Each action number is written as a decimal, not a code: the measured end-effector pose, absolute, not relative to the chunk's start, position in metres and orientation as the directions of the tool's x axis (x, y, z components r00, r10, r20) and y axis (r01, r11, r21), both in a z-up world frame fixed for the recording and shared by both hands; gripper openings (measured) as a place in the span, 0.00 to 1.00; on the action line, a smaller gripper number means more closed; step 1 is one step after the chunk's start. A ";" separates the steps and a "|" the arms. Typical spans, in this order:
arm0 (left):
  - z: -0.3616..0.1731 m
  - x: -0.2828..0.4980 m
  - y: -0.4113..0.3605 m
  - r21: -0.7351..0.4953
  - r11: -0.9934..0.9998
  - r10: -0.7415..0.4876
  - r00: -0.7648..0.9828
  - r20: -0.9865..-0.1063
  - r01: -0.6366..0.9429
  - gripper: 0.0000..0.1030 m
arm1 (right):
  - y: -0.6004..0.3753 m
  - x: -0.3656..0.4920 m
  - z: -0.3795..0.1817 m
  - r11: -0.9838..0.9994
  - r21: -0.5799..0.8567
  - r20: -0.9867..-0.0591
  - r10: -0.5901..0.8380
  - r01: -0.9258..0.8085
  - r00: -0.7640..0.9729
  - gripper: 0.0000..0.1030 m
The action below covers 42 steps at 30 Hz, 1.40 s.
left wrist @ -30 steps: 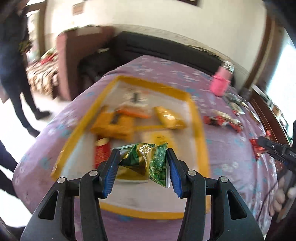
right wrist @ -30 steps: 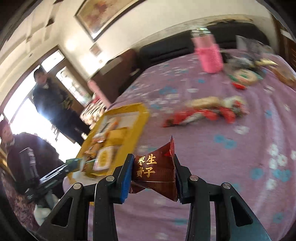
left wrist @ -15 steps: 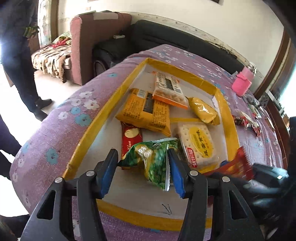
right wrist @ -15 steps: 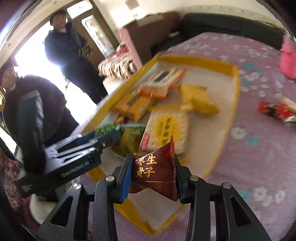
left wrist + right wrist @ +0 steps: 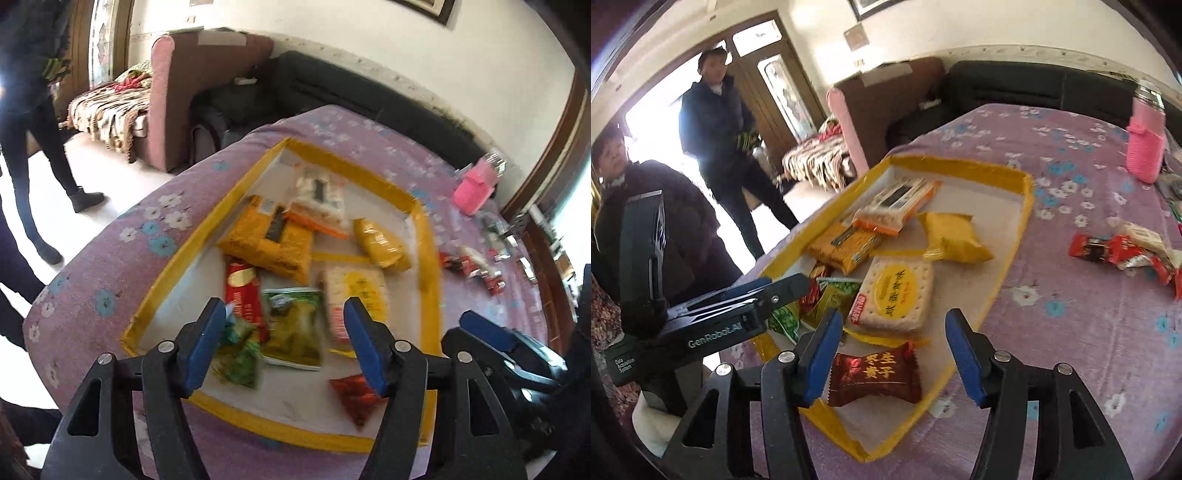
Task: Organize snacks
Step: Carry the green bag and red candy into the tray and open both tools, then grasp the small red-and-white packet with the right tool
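A: Hovering over the near end of the yellow-rimmed tray [image 5: 428, 236], the left gripper [image 5: 286, 341] is sitting with its jaws spread; they have just been opening, and nothing is pinched between the pads. The green snack packet [image 5: 295, 328] is lying flat on the tray floor under the gap, and a second, blurred green packet [image 5: 238, 350] is sitting by the left finger [image 5: 203, 343]; contact there is too smeared to call.

B: And the right gripper [image 5: 890, 356]?

A: Its jaws have just been opening too and are standing apart. The brown snack packet [image 5: 875, 376] is lying on the tray's near corner between the fingers, close to the left pad but not squeezed.

B: Other items in the tray?

A: A round-label cracker pack [image 5: 895, 291], a yellow pouch [image 5: 955, 238], an orange pack [image 5: 844, 245], a white-and-orange pack [image 5: 897, 205] leaning on it, and a red packet [image 5: 242, 291].

B: Outside it?

A: Red wrapped sweets [image 5: 1123, 251] are lying loose on the purple flowered cloth [image 5: 1071, 332], with a pink bottle [image 5: 1145, 147] farther back. Two people are standing by the doorway.
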<state>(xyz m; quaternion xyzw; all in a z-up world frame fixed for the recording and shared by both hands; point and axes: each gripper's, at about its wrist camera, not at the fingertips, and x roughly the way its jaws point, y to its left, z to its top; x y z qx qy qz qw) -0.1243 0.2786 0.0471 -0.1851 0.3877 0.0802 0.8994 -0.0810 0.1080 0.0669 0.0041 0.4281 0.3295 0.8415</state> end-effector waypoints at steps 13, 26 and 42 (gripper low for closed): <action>0.067 -0.129 0.224 -0.427 0.903 -0.283 0.672 -0.684 -0.054 0.64 | -0.056 -0.034 0.078 0.908 0.371 -0.700 0.410 -0.193 0.584 0.61; 0.045 -0.122 0.219 -0.451 0.892 -0.331 0.629 -0.703 -0.034 0.64 | -0.061 0.084 0.047 0.972 0.227 -0.817 0.225 -0.062 0.532 0.59; 0.043 -0.125 0.226 -0.468 0.883 -0.343 0.635 -0.692 -0.033 0.64 | 0.010 0.081 0.009 0.970 -0.190 -0.883 -0.100 -0.155 0.458 0.31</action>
